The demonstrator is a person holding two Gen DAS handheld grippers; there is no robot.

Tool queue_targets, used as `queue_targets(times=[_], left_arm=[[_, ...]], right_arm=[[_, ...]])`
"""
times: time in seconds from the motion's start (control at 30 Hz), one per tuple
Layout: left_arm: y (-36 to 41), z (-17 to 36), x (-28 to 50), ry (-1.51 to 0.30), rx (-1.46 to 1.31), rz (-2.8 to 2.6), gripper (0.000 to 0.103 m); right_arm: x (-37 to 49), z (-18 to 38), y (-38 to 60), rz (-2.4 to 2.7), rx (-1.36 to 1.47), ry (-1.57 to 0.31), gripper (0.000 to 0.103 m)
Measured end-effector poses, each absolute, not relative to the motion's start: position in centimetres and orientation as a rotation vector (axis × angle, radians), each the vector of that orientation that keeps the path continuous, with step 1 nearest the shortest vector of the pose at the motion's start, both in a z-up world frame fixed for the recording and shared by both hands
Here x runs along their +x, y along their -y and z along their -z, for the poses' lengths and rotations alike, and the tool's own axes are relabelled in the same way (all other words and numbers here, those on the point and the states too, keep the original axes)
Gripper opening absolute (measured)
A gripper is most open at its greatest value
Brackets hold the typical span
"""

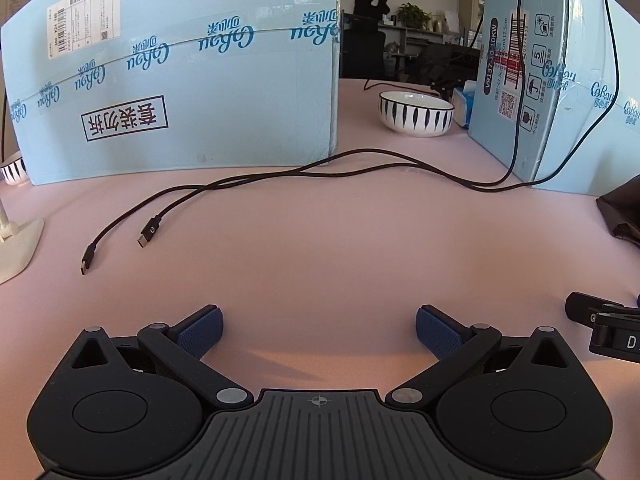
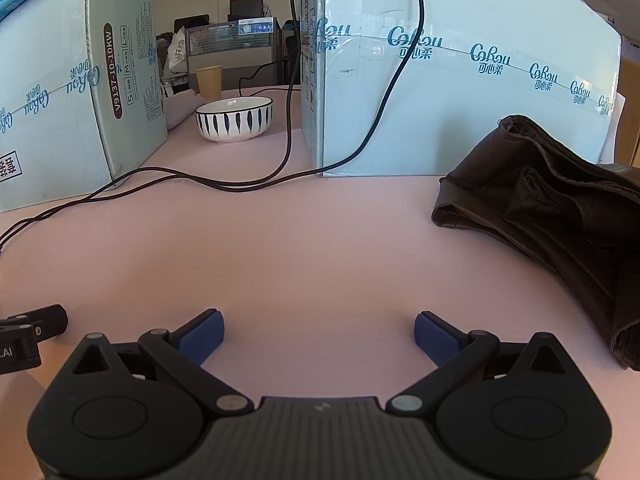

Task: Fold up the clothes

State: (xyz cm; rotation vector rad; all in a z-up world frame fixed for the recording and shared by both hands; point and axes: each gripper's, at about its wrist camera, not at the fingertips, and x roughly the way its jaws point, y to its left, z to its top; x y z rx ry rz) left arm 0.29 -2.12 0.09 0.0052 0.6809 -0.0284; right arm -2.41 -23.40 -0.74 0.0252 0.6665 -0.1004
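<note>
The pink table (image 2: pixel 320 248) is walled in at the back by two large pale-blue cartons (image 1: pixel 180 80), which are stood on edge with a gap left between them; it is judged that they serve as a backdrop to screen off the office behind. The middle of the table is kept bare, presumably so that a garment can be spread there.

The dark brown garment (image 2: pixel 560 216) is seen lying bunched and loosely doubled on the table, just in front of the right-hand carton (image 2: pixel 460 100) and near its lower edge. No tidy fold is shown, so the folding is judged not yet begun.

A striped white bowl (image 2: pixel 234 120) is set back in the gap beside that carton, well apart from the garment. Two black cables (image 1: pixel 240 184) are trailed down over the carton and across the table away from it, their plugs left loose.

The right tongs (image 2: pixel 318 334) are held low over the bare table with the blue pads spread wide and nothing between them; the garment lies ahead and to their right, apart from them. The left tongs (image 1: pixel 319 330) are likewise spread wide and empty, farther from that carton, with only a corner of the garment seen at the right edge of their view.
</note>
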Motion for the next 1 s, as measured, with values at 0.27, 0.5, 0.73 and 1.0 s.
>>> queue_targets(times=[0.27, 0.5, 0.73, 1.0], left_arm=[[2.02, -0.08, 0.45, -0.681, 0.007, 0.033, 0.103], [2.00, -0.09, 0.45, -0.680, 0.007, 0.032, 0.103], [1.98, -0.09, 0.47, -0.681, 0.007, 0.034, 0.103], [2.00, -0.08, 0.46, -0.681, 0.008, 0.034, 0.103]], right_arm=[[-2.42, 0.75, 23.32, 0.103, 0.018, -0.665, 0.103], [-2.37, 0.76, 23.24, 0.105, 0.010, -0.663, 0.103], [-2.38, 0.77, 23.10, 0.108, -0.001, -0.661, 0.103], [-2.37, 0.72, 23.13, 0.109, -0.005, -0.661, 0.103]])
